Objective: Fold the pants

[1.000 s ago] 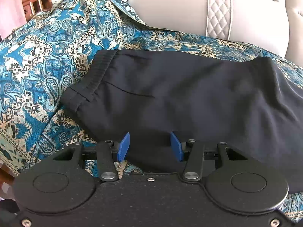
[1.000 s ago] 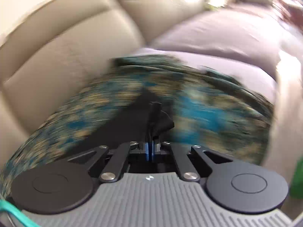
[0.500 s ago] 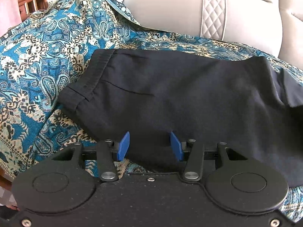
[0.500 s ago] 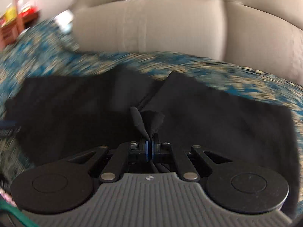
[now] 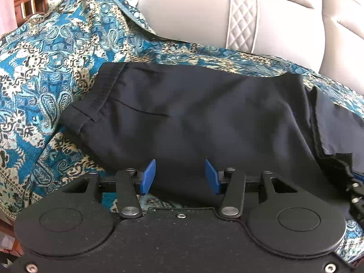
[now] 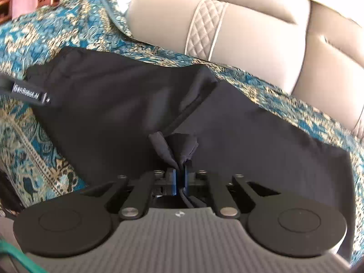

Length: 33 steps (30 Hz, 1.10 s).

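Far left: patterned throw (image 5: 45,72) covers the sofa seat; beige sofa back (image 5: 193,16) runs along the far side.

The pants (image 5: 204,118) lie flat on the throw, long axis left to right. Elastic waistband (image 5: 107,86) at the left end, slanting from far to near. The right end is doubled over itself, with a raw fold edge showing near right.

Your left gripper (image 5: 180,176) sits at the near edge of the pants, about mid-length. Its jaws stand moderately apart, cloth lying under and between them, pads not pressing. It holds nothing.

Your right gripper (image 6: 180,178) is over the right half of the pants, on the folded-over layer. Its jaws have just been opening and now stand at a narrow gap. A bunched pinch of dark cloth (image 6: 175,150) stands up between them. I judge the grip released or nearly so; the pads seem clear of the cloth.

Judgement: the right gripper is nearer the loose end, the left nearer the waistband. Any next fold runs along the long axis, right end toward the waistband.

Containers: none in view.
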Tool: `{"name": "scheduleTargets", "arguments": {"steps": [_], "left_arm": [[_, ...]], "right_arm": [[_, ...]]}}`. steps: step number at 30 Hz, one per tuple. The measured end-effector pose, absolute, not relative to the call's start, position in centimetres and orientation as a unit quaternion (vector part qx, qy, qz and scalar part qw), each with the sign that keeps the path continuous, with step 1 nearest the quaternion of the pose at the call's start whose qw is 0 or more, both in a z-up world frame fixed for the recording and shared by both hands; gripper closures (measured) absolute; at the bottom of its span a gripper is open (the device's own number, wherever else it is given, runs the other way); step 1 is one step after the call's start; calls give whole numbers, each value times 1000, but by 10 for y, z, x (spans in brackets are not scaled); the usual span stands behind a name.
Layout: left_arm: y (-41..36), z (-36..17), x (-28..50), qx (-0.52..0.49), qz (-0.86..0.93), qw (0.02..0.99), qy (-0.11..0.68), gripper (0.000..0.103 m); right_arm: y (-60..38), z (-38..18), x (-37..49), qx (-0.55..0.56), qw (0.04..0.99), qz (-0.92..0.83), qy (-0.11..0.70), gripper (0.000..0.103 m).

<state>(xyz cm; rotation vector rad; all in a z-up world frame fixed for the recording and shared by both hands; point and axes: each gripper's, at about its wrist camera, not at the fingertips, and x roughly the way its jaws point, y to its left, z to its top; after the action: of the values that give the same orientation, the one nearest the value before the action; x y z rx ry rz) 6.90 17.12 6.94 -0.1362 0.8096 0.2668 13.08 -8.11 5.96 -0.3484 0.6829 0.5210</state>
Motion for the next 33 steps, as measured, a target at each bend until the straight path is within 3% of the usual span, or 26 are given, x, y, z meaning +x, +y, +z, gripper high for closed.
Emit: {"name": "scheduleTargets", "arguments": {"steps": [1,3,6,16,26,29,31,33], "left_arm": [[169,70,69,-66,127,909,392,56],[164,73,68,-66,119,910,391,56],[154,78,68,-63,104,914,387,56],[89,93,78,-35,29,928,371,56],[29,99,82,-31,-18,934,354,57],[16,98,81,-24,-26,937,349,62],[5,94,80,-20,-34,937,348,76],[-3,91,79,-15,-39,936,348,79]], "right_arm": [[-77,58,128,-178,894,254,324,77],[-73,56,120,-191,893,261,312,59],[-72,57,111,-189,887,286,308,43],[-109,73,92,-114,891,317,303,40],[-183,86,102,-60,945,165,275,36],[-206,81,109,-52,957,86,273,36],[-219,75,110,-57,961,40,269,36],[-230,70,110,-55,962,6,267,36]]}}
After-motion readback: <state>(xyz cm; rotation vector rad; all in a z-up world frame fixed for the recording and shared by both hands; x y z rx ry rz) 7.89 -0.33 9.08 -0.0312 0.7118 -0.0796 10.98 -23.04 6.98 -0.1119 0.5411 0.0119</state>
